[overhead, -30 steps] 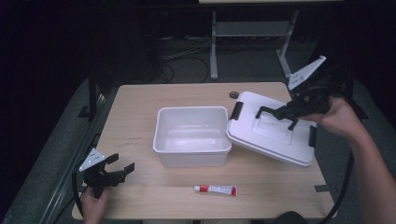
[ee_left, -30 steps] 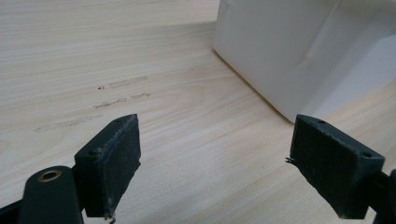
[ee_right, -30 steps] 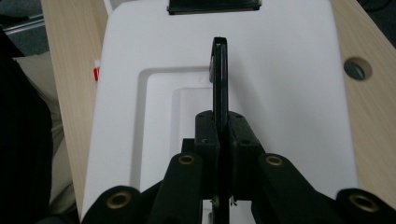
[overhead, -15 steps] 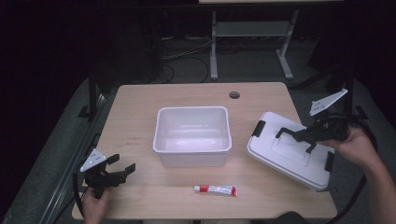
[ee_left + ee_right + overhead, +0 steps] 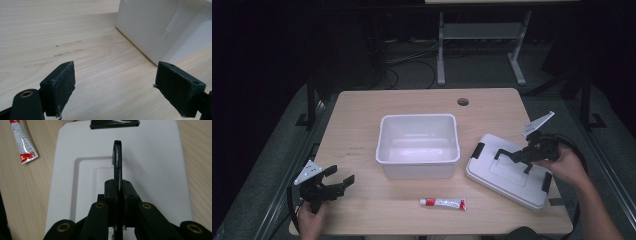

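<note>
Right claw (image 5: pixel 513 159): I've got my jaws clamped tight on the lid's black handle (image 5: pixel 117 157), pinching it edge-on.
Lid (image 5: pixel 492 172): white, flat, at the right of the table (image 5: pixel 362 110), just right of the open tub (image 5: pixel 418 165).
Feel: I reckon it's light, stiff plastic, smooth enough to swing on that thin handle, so grip mid-handle.
Left claw (image 5: pixel 337 184): jaws apart, nothing between them, near left corner.
Tube (image 5: pixel 443 203): lying near edge, between tub and me.

Dim dark surroundings, evenly lit table (image 5: pixel 362 110), soft shadows, slightly blurred close gripper views, perhaps overhead light.
</note>
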Tool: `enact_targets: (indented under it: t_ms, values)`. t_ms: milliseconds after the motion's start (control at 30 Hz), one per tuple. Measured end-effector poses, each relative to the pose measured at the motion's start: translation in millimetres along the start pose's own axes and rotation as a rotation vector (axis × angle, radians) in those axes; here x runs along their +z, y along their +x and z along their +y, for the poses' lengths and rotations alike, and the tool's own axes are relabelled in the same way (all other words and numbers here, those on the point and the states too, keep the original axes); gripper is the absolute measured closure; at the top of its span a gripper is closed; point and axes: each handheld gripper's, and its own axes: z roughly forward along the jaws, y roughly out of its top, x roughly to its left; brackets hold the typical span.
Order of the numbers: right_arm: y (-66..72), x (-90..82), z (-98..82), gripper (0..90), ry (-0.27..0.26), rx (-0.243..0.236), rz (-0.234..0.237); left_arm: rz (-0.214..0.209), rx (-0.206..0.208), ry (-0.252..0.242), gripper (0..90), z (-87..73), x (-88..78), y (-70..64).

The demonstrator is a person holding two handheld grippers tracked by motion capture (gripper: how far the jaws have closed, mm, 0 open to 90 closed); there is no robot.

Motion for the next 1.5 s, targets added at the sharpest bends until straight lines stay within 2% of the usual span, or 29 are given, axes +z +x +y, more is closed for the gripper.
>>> enact_targets:
  t_ms: [300, 600, 700, 767, 900, 1033, 1133, 1300, 1467, 1500]
  values:
    - [-0.8, 17.9, 7.4, 83.9, 0.014, -0.011, 0.003, -0.001, -0.002, -0.001, 15.5, -0.3, -0.1, 1.0]
    - [0.6, 21.2, 5.1, 82.9, 0.000, -0.008, -0.001, 0.000, -0.002, 0.000, 15.5, -0.5, -0.5, 1.6]
    - [0.6, 19.3, 4.3, 78.1, -0.022, -0.009, 0.001, 0.000, -0.003, 0.001, 15.5, -0.5, -0.2, 1.5]
    - [2.5, 15.0, 3.3, 66.7, -0.034, 0.005, -0.012, -0.002, -0.003, 0.002, 15.5, -0.4, 0.1, 1.2]
    - [6.0, 9.0, 0.5, 55.6, -0.042, 0.012, -0.041, -0.002, -0.003, 0.002, 15.5, -0.4, 0.0, 1.1]
    - [11.4, -2.2, -6.0, 51.9, -0.056, 0.023, -0.086, -0.002, -0.002, 0.005, 15.5, -0.3, 0.4, 0.7]
    - [17.0, -10.3, -11.5, 52.0, -0.067, 0.025, -0.096, -0.003, -0.001, 0.006, 15.5, -0.2, 0.8, 0.3]
    - [33.0, -19.4, -19.2, 52.3, -0.078, 0.003, -0.099, -0.006, 0.002, 0.005, 15.5, 0.2, 1.4, -1.3]
    - [52.4, -18.9, -23.9, 52.8, -0.073, -0.027, -0.089, -0.008, 0.007, 0.010, 15.5, 0.5, 2.2, -2.3]
    - [52.4, -18.9, -23.9, 52.8, -0.073, -0.027, -0.089, -0.009, 0.007, 0.010, 15.5, 0.6, 2.2, -2.3]
